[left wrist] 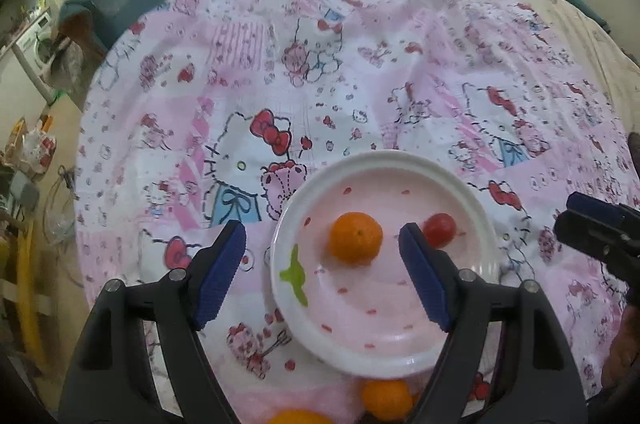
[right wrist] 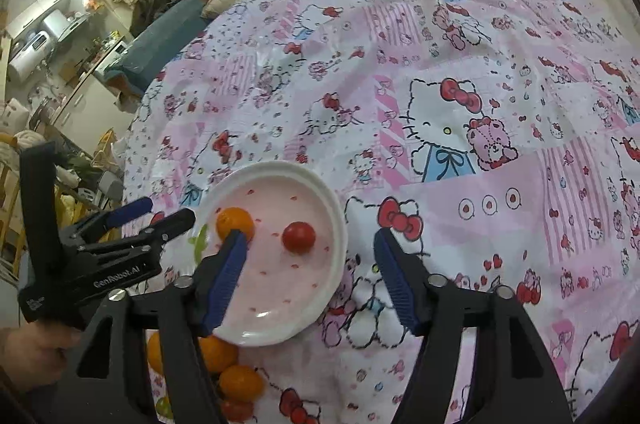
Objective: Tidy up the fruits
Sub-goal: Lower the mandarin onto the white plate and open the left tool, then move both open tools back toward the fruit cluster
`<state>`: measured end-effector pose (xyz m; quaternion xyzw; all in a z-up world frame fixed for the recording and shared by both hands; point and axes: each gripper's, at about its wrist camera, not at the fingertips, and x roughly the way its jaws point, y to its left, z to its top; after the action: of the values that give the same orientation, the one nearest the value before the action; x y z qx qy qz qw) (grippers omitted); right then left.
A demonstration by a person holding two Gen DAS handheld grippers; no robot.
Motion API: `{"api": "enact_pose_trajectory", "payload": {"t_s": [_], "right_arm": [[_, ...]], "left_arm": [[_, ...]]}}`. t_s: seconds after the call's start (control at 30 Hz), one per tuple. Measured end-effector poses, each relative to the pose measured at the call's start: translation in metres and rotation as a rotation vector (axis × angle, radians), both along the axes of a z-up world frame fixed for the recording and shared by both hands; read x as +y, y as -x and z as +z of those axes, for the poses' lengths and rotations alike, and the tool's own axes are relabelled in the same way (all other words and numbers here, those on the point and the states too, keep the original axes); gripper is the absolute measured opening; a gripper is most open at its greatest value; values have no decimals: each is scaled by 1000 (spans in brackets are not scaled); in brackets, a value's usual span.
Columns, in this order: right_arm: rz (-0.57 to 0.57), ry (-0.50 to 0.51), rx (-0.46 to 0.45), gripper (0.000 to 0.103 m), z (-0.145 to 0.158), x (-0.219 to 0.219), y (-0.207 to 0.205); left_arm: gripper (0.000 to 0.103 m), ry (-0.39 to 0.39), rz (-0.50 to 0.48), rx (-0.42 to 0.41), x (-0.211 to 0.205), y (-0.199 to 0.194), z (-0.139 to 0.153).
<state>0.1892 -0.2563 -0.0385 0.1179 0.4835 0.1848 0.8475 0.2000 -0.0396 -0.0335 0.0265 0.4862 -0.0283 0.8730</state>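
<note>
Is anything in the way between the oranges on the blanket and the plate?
Nothing visible blocks them. The loose oranges lie right beside the plate's near rim, and the plate holds only one orange and a tomato, with bare room left.

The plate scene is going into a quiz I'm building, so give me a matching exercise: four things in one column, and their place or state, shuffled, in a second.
Things:
1. orange
2. tomato
3. loose oranges
4. left gripper

Place or state:
A. on the cloth, beside the plate's near rim
B. open, holding nothing
C. on the plate, near its middle
D. on the plate, red

Pairs: 1-C, 2-D, 3-A, 4-B
</note>
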Motion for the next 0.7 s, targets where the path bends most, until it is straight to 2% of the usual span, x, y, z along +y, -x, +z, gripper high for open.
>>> {"api": "enact_pose_trajectory", "payload": {"t_s": [0.1, 0.3, 0.7], "right_arm": [[-7, -7, -3, 74, 3, 0, 11], [-53, -43, -4, 81, 11, -8, 33], [-55, -78, 1, 82, 22, -7, 81]], "left_arm": [[76, 2, 5, -19, 4, 11, 6], [76, 47, 40, 9, 14, 31, 15], [76, 28, 53, -9, 25, 88, 40]]}}
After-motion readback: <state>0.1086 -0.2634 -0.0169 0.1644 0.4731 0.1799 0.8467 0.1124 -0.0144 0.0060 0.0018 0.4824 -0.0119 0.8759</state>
